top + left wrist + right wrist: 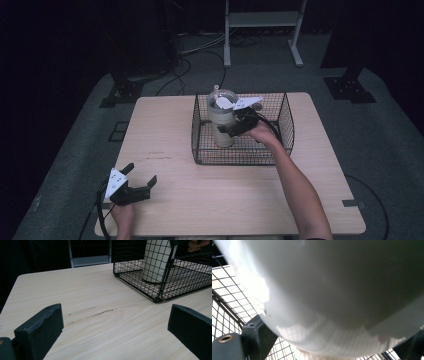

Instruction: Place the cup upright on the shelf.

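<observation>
A tall cream cup with a clear lid stands upright inside a black wire basket at the back middle of the wooden table. My right gripper reaches into the basket from the right, its jaws closed on the cup's side. In the right gripper view the cup sits pressed between both jaws. My left gripper rests low at the table's front left, open and holding nothing. In the left gripper view, the left gripper faces the basket and cup.
Bare tabletop lies between the left gripper and the basket, with a faint scratch on the wood. Behind the table stand a white metal frame, floor cables and black stand bases.
</observation>
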The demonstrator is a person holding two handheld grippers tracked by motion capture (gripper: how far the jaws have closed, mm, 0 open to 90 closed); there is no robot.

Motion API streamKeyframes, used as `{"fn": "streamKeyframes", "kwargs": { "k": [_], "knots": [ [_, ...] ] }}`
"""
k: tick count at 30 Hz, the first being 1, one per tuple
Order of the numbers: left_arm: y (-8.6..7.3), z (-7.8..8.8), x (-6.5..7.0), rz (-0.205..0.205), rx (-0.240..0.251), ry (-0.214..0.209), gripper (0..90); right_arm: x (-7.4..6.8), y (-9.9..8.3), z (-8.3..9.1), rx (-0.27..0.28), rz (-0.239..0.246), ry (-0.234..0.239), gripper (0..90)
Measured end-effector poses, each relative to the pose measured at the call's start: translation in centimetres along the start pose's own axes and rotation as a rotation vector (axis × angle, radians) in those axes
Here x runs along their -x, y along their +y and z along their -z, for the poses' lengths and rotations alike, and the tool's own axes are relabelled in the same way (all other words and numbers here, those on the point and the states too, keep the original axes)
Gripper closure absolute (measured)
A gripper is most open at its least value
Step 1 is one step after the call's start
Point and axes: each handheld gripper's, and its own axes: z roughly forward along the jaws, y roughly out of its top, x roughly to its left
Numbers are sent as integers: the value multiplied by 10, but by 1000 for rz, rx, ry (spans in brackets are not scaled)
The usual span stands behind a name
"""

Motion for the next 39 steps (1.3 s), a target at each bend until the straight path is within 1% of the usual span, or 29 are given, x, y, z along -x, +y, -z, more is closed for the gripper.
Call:
{"fn": "streamKeyframes", "kwargs": {
  "k": [8,15,22,24,25,28,33,35,38,39],
  "knots": [
    [0,0,0,0,-1,3,0,0,-1,4,-7,-4,7,84],
    [0,0,0,0,-2,3,0,0,-4,8,-7,-3,-1,86],
    [0,0,0,-5,-3,1,0,0,-4,11,-28,-4,-6,91],
    [0,0,0,-4,0,0,0,1,-4,12,-29,4,-9,91],
    [0,0,0,-2,2,-1,0,1,-3,15,-24,-11,-5,91],
    [0,0,0,-1,1,0,0,1,-2,18,-15,-10,-10,91],
    [0,0,0,0,0,1,0,0,0,25,-32,-19,-14,91],
    [0,0,0,-4,0,0,0,0,1,32,-32,-24,-21,91],
    [0,0,1,-5,0,0,0,0,1,36,-31,-26,-29,91],
    [0,0,0,-4,0,0,0,-1,2,40,-35,-26,-31,91]
  ]
}}
